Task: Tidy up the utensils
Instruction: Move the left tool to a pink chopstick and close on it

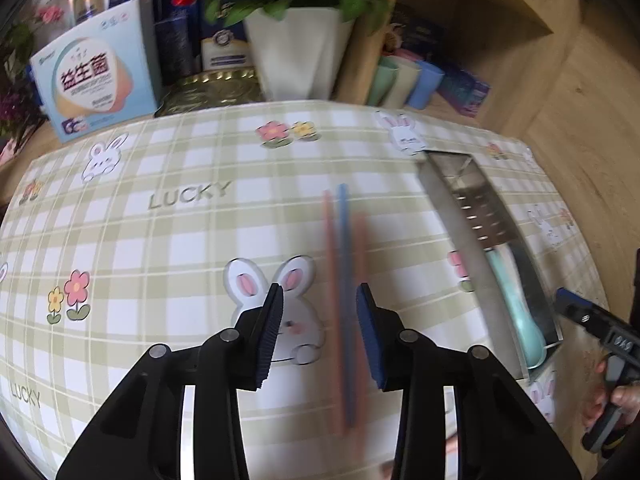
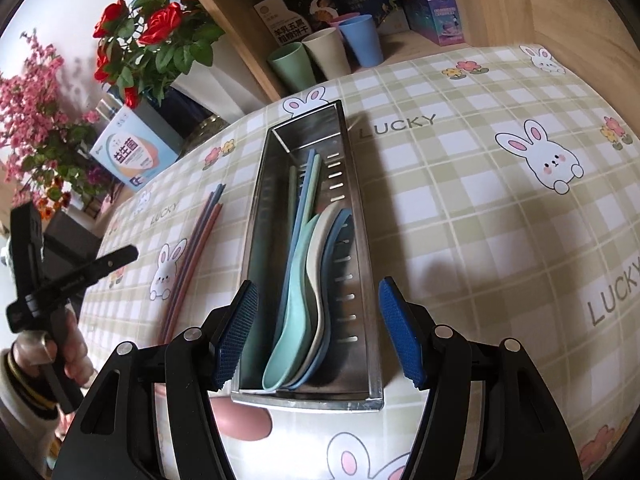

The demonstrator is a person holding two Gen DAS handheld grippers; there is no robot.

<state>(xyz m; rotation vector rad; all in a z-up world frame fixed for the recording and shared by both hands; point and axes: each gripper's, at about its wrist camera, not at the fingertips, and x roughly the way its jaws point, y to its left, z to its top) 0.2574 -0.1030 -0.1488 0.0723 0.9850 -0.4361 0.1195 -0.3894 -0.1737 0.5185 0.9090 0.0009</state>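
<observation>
Several pink and blue chopsticks [image 1: 340, 248] lie side by side on the checked tablecloth, blurred in the left wrist view. My left gripper [image 1: 319, 292] hovers over their near half, jaws open, nothing pressed. These chopsticks [image 2: 196, 248] lie left of a steel utensil tray [image 2: 360, 240]. The tray holds a mint spoon [image 2: 288, 320], cream and blue spoons, and a few chopsticks [image 2: 308, 184]. My right gripper [image 2: 318, 284] stands open with its fingers flanking the tray's near end; a narrow gap shows on the right side.
A white flower pot [image 1: 296, 52] with red flowers, a blue-and-white box [image 1: 96, 76] and pastel cups [image 2: 324, 54] line the table's far edge. A pink rounded object [image 2: 240, 416] lies just before the tray, partly hidden. A hand [image 2: 72, 344] holds the left gripper.
</observation>
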